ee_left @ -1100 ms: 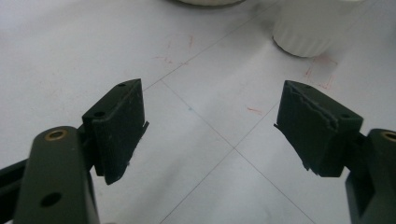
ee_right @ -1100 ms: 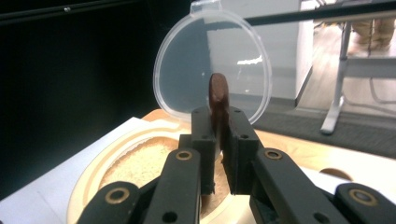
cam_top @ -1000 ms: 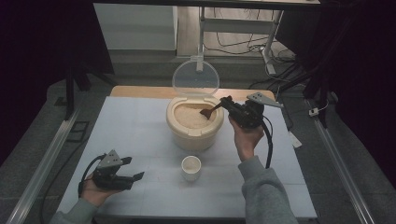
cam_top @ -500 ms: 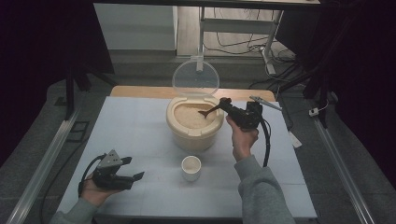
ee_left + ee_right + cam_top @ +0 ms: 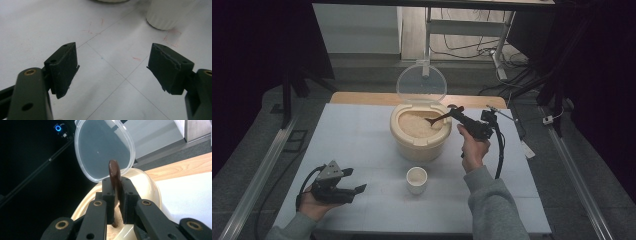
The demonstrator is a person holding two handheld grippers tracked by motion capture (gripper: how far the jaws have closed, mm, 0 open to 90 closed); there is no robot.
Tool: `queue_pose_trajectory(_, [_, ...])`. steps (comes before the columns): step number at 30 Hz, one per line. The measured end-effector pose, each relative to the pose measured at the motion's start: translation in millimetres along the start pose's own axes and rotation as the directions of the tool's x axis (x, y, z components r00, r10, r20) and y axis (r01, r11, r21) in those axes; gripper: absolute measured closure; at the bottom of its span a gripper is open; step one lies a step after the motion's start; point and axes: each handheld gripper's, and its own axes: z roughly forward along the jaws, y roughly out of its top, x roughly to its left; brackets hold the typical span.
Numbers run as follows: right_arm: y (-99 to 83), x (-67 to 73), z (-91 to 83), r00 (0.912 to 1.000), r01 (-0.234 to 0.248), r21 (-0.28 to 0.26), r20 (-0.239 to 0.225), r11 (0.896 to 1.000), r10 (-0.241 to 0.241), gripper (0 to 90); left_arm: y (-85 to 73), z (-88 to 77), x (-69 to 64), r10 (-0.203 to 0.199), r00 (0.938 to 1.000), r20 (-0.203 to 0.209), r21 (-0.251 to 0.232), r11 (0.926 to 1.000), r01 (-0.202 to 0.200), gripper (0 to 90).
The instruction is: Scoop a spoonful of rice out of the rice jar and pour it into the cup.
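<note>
Your right tongs (image 5: 457,114) clamp a dark brown wooden spoon (image 5: 437,119), bowl over the rice in the round cream plastic container (image 5: 419,142); your left tongs (image 5: 358,190) gape wide, well apart from it.

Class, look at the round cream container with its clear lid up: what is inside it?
The round cream container holds pale grain, with the dark brown spoon dipping in, gripped by the right gripper. What lies beneath the grain is covered.

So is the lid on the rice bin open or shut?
Open: the clear lid stands upright behind the bin, and the rice inside is exposed, with the spoon reaching in.
</note>
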Motion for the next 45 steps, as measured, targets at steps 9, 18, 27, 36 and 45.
queue_pose_trajectory(9, [2.4,-5.2,-5.1,0.9933,-0.114,-0.015,-0.023,0.993,0.114,83.7,0.1,0.3,-0.4,0.002,1.0,-0.001,0.001,1.0,-0.002,23.2])
queue_pose_trajectory(18, [5.1,-8.8,-10.7,0.9847,-0.17,-0.024,-0.043,0.985,0.169,83.7,0.2,0.2,-0.6,0.005,1.0,-0.001,0.0,1.0,-0.005,23.2])
queue_pose_trajectory(27, [8.5,-11.7,-17.2,0.9798,-0.195,-0.031,-0.053,0.98,0.193,83.7,0.4,0.8,-1.1,0.009,1.0,-0.004,0.003,1.0,-0.009,23.2])
queue_pose_trajectory(36, [10.9,-13.9,-22.0,0.9684,-0.24,-0.033,-0.077,0.97,0.237,83.7,0.5,1.8,-1.9,0.014,0.9999,-0.005,0.008,0.9999,-0.014,23.3])
queue_pose_trajectory(45, [11.0,-17.8,-24.4,0.9556,-0.283,-0.026,-0.093,0.959,0.28,83.7,0.5,2.0,-2.0,0.015,0.9999,-0.006,0.007,0.9999,-0.015,23.2])
